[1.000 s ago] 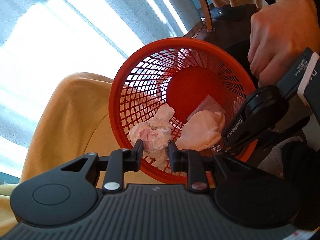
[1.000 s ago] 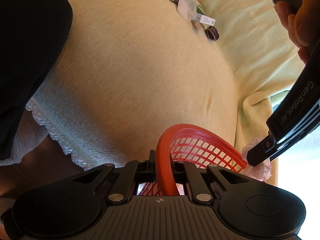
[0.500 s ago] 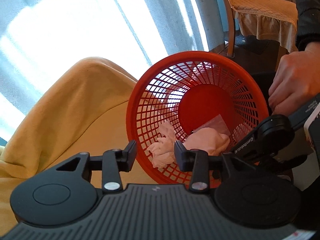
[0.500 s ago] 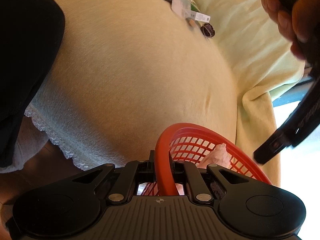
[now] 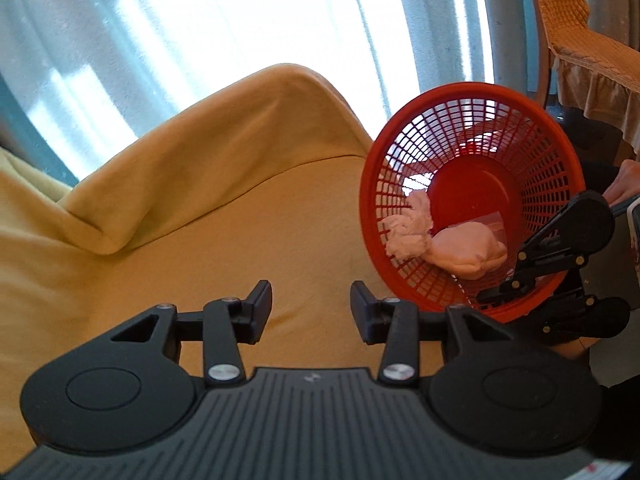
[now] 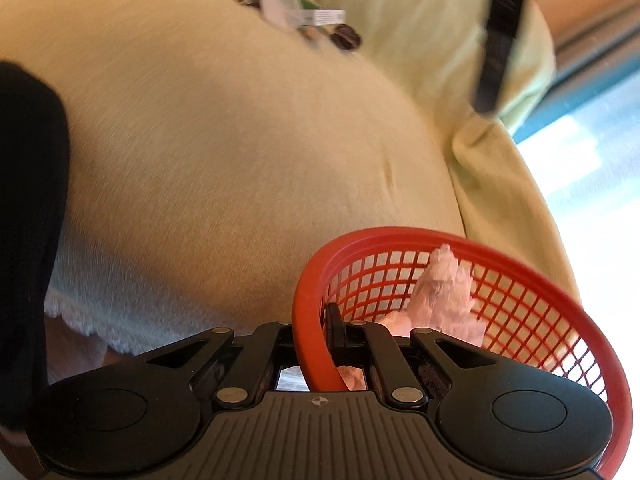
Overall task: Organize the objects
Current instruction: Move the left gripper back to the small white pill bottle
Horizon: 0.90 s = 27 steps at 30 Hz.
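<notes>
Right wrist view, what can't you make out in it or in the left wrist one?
- Small items on the yellow cover, right wrist view: blurred, unidentifiable.
- Red basket floor, right wrist view: hidden by right gripper.
- Clear packet, left wrist view: covered by pink tissues.

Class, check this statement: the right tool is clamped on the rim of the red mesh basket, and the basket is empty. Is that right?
Not quite. The right tool does clamp the red mesh basket by its rim, but the basket is not empty: crumpled pink tissues lie inside, as the left wrist view shows.
</notes>
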{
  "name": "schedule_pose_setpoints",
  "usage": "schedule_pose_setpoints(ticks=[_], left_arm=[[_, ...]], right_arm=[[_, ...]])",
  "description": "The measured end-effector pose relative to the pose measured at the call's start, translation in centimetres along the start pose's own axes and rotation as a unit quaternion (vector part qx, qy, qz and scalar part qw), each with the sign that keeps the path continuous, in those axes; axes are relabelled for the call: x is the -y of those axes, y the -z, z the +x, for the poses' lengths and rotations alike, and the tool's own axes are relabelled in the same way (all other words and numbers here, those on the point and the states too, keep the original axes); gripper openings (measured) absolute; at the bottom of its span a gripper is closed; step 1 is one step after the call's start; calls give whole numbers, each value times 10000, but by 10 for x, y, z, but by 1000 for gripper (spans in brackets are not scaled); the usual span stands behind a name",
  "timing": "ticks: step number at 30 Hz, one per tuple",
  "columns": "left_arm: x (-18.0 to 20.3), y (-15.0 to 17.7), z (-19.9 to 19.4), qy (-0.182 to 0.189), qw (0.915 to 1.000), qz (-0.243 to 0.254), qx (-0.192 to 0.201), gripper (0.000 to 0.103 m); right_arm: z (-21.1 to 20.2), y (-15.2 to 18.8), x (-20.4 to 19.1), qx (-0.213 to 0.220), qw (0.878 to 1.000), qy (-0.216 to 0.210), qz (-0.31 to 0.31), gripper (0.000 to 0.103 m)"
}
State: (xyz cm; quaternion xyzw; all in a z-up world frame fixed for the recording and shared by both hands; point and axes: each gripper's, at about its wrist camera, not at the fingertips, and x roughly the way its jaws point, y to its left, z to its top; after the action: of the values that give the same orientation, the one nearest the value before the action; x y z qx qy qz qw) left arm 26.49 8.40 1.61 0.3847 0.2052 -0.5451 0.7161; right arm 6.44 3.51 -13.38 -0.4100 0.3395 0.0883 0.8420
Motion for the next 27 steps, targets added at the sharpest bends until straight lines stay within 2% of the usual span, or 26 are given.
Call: schedule_pose_setpoints(ticks=[9,16,24,27], left_arm=[[-42,58,-14,-489,9955,-692,-432,40],[-70,108,-33,-888,9858,-1186,-788,43],[-86,155,-52,-1118,9757,-1548,-1070,47],[-94,172,-59,-1217,9713,-1637,-1222,52]], right_arm=[[-2,-4,-4,45,9977,294,609,1],[-1,-8,-5,52,9959,416,801,1],[2,-8,-3,70,9946,489,915,1],[4,-9,-3,72,9941,513,955,1]])
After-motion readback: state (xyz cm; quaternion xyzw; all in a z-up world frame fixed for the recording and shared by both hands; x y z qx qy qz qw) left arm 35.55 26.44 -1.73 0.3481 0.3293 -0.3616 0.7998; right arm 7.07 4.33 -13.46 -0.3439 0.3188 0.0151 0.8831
